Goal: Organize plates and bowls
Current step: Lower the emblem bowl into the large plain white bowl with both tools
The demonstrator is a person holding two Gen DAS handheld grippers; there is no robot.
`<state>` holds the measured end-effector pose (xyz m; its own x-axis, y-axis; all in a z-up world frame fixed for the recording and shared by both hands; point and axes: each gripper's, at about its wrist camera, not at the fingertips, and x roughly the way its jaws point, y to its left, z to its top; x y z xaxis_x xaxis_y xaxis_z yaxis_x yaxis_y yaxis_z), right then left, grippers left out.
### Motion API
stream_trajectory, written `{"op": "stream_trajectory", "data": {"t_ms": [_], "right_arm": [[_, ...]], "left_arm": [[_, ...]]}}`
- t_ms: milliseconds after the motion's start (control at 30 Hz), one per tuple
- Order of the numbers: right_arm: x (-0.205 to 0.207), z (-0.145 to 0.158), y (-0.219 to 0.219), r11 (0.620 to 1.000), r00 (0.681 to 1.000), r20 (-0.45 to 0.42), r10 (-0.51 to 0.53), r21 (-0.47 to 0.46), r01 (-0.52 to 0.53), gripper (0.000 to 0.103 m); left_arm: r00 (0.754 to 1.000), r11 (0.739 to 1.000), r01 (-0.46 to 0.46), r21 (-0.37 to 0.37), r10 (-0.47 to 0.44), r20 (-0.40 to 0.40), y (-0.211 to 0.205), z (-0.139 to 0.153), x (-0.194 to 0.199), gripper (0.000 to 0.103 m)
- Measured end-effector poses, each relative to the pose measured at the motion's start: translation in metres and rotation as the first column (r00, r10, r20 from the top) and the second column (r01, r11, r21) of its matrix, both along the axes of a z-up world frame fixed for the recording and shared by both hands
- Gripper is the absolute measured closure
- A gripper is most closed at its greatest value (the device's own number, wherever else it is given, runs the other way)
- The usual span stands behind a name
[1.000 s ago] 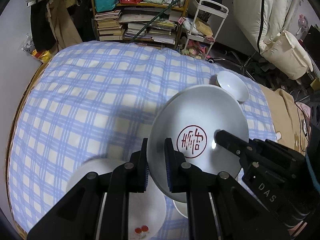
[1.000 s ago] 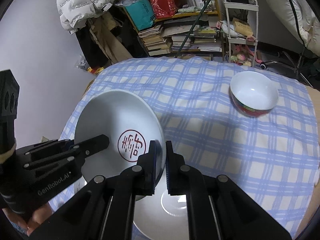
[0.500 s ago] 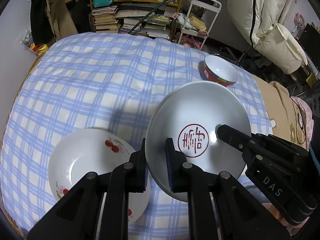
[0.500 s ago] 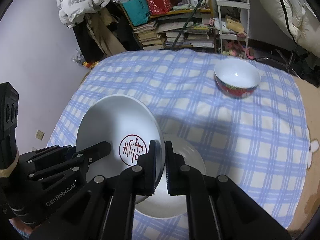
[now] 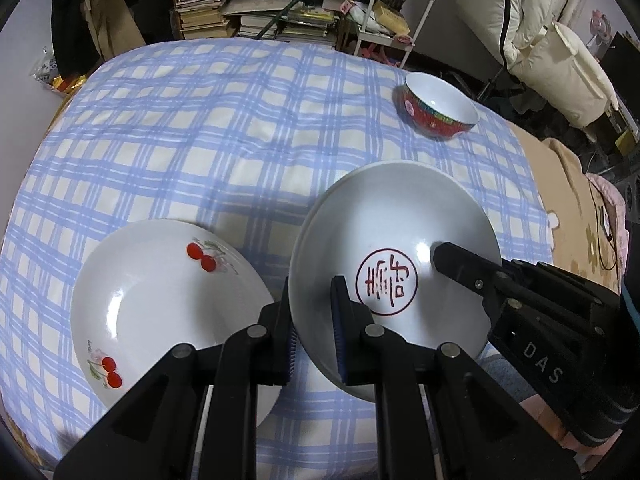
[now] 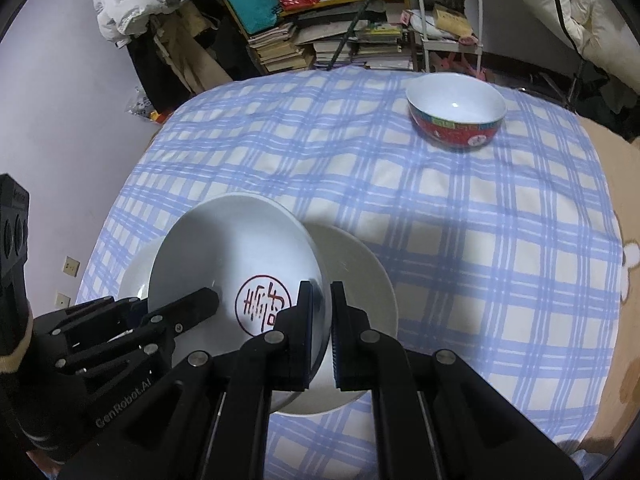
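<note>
Both my left claw (image 5: pixel 313 322) and right claw (image 6: pixel 318 330) pinch the seal plate (image 5: pixel 394 264) at opposite rims; glazed, slippery, breakable, so I grip gently.

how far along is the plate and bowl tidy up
Nothing is stacked yet. In hand: both the left gripper and the right gripper clamp the rim of the seal plate, held above the cherry plate lying on the checked cloth. Left: set it down, and deal with the red bowl standing apart.

Dim indoor light — soft shadows, glare on the plate (image 5: pixel 424 248), fisheye-curved dark edges.
</note>
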<state>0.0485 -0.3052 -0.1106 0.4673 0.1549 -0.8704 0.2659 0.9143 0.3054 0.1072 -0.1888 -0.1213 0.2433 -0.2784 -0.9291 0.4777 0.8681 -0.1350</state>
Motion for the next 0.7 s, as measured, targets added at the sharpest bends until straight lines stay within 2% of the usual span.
{"op": "stream_trajectory", "data": {"t_ms": [233, 400, 533, 700], "right_arm": [[0.001, -0.013, 0.000, 1.000, 0.999, -0.043, -0.002, 0.013, 0.002, 0.093], [0.001, -0.017, -0.002, 0.999, 0.998, -0.055, -0.006, 0.038, 0.008, 0.093], [0.000, -0.019, -0.002, 1.000, 0.998, -0.060, -0.016, 0.023, 0.017, 0.093], [0.000, -0.026, -0.003, 1.000, 0.994, -0.112, -0.016, 0.007, 0.016, 0.093]], "left_arm": [[1.000, 1.000, -0.003, 0.025, 0.004, -0.012, -0.001, -0.010, -0.001, 0.089], [1.000, 1.000, -0.003, 0.014, 0.003, -0.017, -0.001, -0.010, 0.000, 0.089], [1.000, 1.000, 0.006, 0.018, -0.005, -0.025, -0.004, -0.014, -0.001, 0.089], [0.998, 1.000, 0.013, 0.028, -0.011, -0.055, -0.008, -0.026, -0.002, 0.089]]}}
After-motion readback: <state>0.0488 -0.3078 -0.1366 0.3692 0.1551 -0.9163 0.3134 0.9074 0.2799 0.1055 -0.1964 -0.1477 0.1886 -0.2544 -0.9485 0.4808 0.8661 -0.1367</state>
